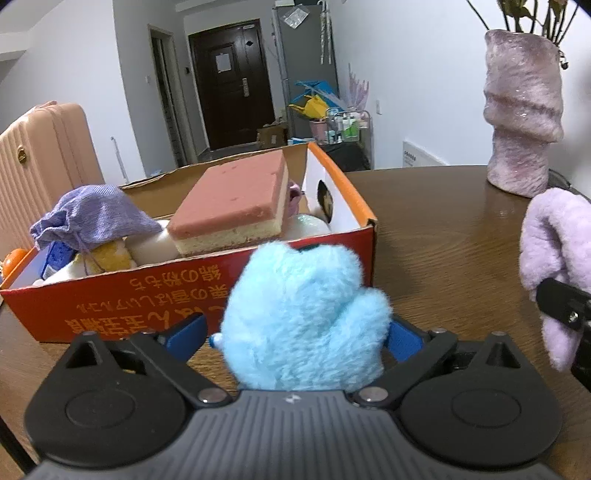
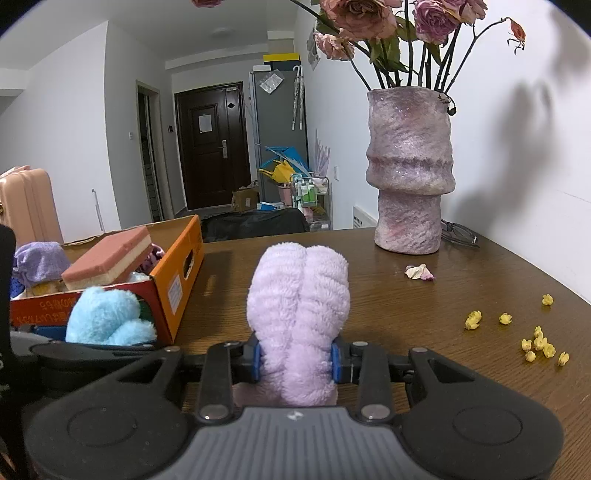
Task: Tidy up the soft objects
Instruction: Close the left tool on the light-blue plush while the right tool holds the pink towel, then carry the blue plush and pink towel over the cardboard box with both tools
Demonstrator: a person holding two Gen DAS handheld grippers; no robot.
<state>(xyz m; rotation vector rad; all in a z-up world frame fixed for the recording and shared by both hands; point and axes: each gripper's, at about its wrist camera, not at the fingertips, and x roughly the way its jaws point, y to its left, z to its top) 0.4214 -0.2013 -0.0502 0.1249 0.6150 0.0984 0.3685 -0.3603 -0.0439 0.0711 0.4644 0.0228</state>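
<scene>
An orange cardboard box (image 1: 207,291) sits open on a brown wooden table (image 1: 443,236) and serves as the landmark here. Inside it, a pink and cream sponge block (image 1: 236,205) lies tilted on top of the other contents. Beside the block, toward the box's left end, rests a lilac drawstring pouch (image 1: 92,218), with white and yellow soft items beneath it.

Just in front of the box's near wall, the left gripper (image 1: 299,334) has a fluffy light blue plush toy (image 1: 303,321) between its blue fingers (image 1: 404,341). The jaws stand fairly wide, and the fur hides the pads, so it is hard to tell whether they press on the toy or merely flank it.

To the right of the box, above bare table, the right gripper (image 2: 295,360) is clamped narrowly on a pale purple plush toy (image 2: 299,314), its blue pads squeezing the toy's base while the rounded top stands upright.

Farther right of the box and behind it, a textured pink-purple vase (image 2: 410,170) holds dried roses (image 2: 369,14). A few fallen petals (image 2: 419,272) lie near its foot, and small yellow buds (image 2: 537,339) are scattered near the table edge. Beyond the box's left end stands a peach suitcase (image 1: 40,162).
</scene>
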